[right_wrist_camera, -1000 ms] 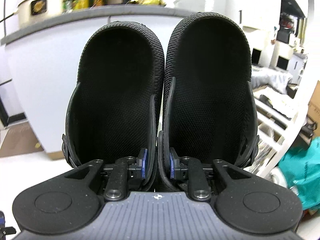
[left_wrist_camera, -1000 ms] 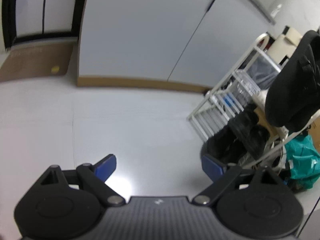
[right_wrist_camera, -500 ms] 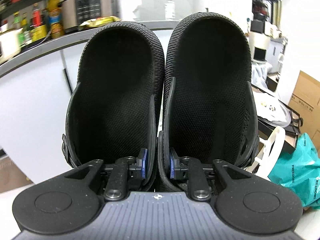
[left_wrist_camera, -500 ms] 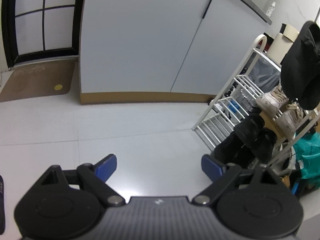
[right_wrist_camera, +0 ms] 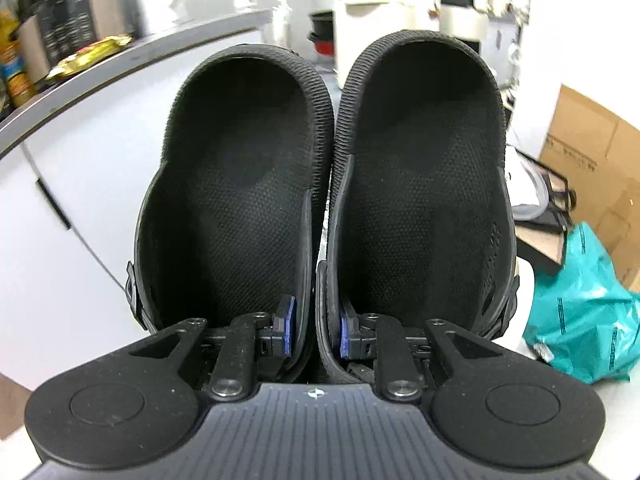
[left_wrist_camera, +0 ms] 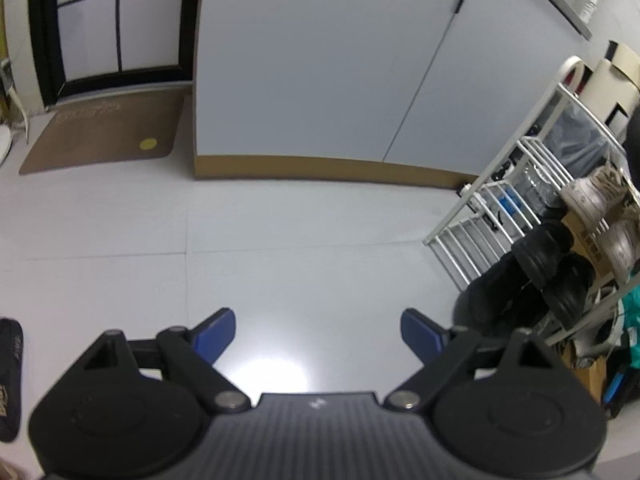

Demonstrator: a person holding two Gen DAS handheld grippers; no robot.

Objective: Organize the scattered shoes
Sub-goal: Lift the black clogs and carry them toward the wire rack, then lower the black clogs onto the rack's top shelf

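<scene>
My right gripper (right_wrist_camera: 315,334) is shut on a pair of black clogs (right_wrist_camera: 240,200), pinching their two inner side walls together; both clogs fill the right wrist view, lifted off the floor with their openings facing the camera. My left gripper (left_wrist_camera: 318,328) is open over bare pale floor, nothing between its blue pads. A white wire shoe rack (left_wrist_camera: 516,204) stands at the right of the left wrist view, holding beige sneakers (left_wrist_camera: 592,192) and black shoes (left_wrist_camera: 540,256). A dark shoe (left_wrist_camera: 10,372) lies at the left edge.
White cabinet doors (left_wrist_camera: 320,60) close off the floor behind. A brown doormat (left_wrist_camera: 100,132) lies before a black-framed door. Beside the rack are a teal plastic bag (right_wrist_camera: 576,312) and cardboard boxes (right_wrist_camera: 592,160). A counter with appliances (right_wrist_camera: 60,28) is behind the clogs.
The held clogs swung rightwards past the counter toward the boxes and teal bag, leaving the left wrist view. The left gripper sank a little, bringing the dark shoe at its left edge into view.
</scene>
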